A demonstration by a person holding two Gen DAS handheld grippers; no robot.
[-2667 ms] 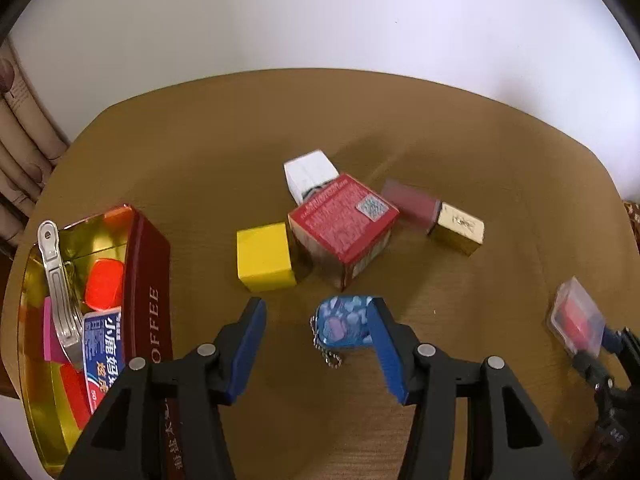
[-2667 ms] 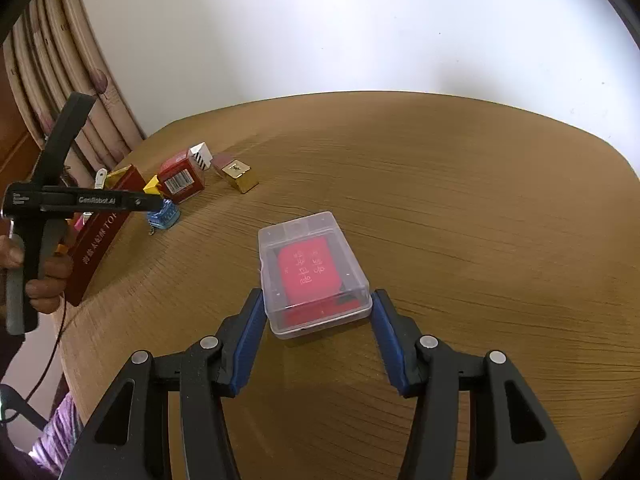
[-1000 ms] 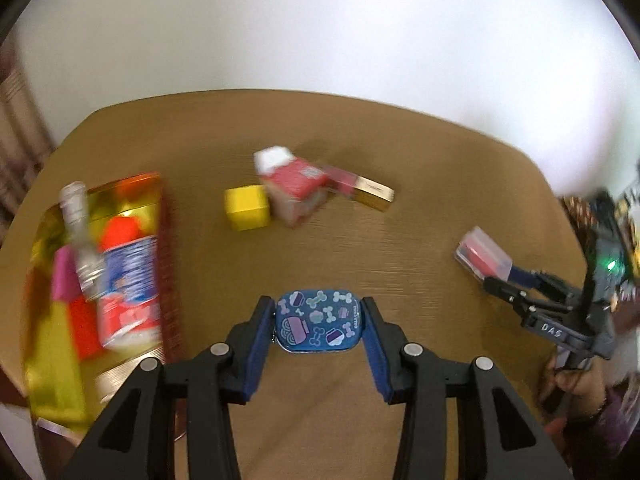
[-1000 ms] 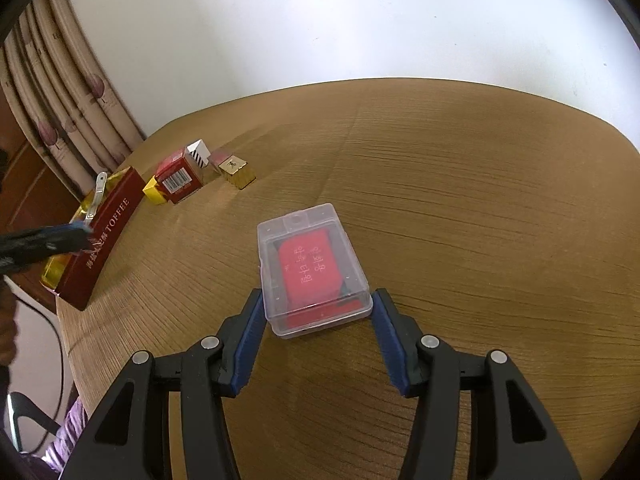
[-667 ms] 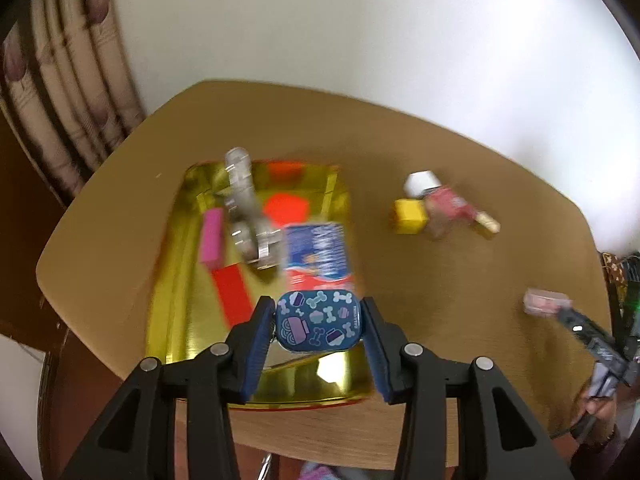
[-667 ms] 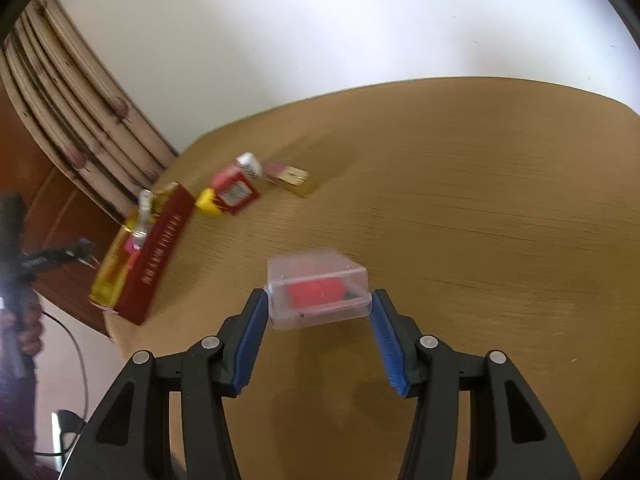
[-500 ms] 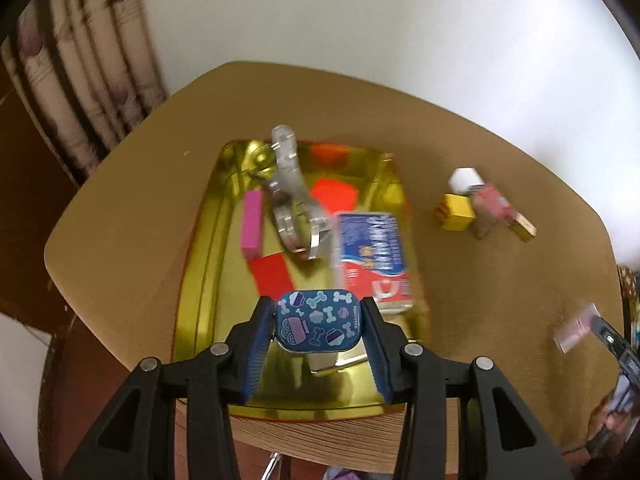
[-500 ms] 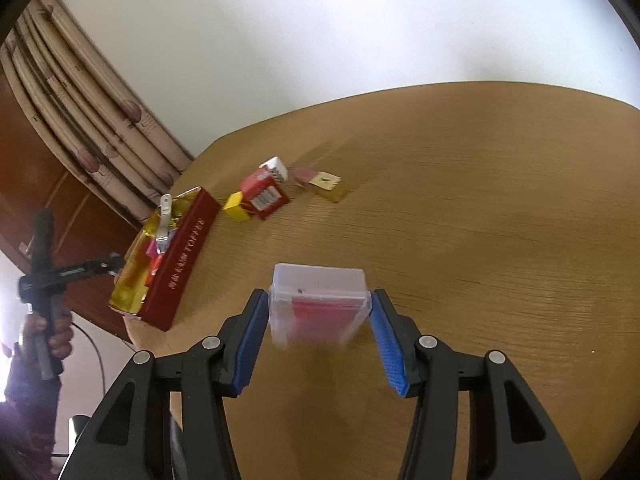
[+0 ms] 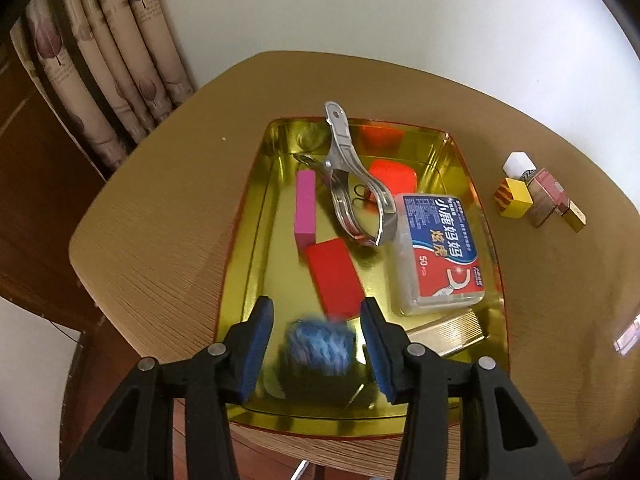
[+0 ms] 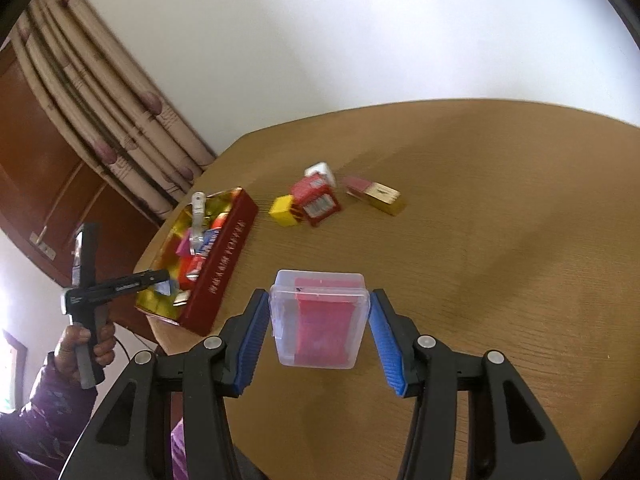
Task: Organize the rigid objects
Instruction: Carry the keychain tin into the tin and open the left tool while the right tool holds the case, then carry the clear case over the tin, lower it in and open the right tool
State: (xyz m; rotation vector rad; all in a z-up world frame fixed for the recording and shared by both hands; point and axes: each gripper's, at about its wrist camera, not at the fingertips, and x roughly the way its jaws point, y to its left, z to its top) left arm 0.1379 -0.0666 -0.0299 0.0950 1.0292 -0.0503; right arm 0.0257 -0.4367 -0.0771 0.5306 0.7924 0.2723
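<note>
progress looks past halfway: gold tin (image 9: 486, 216) holds several items. left gripper (image 9: 317, 344) jaws apart, blurred blue case (image 9: 318, 346) loose between them above it. right gripper (image 10: 318, 334) clamps clear box (image 10: 318, 320); four boxes (image 10: 316, 198) wait on the bench (image 10: 500, 220).
</note>
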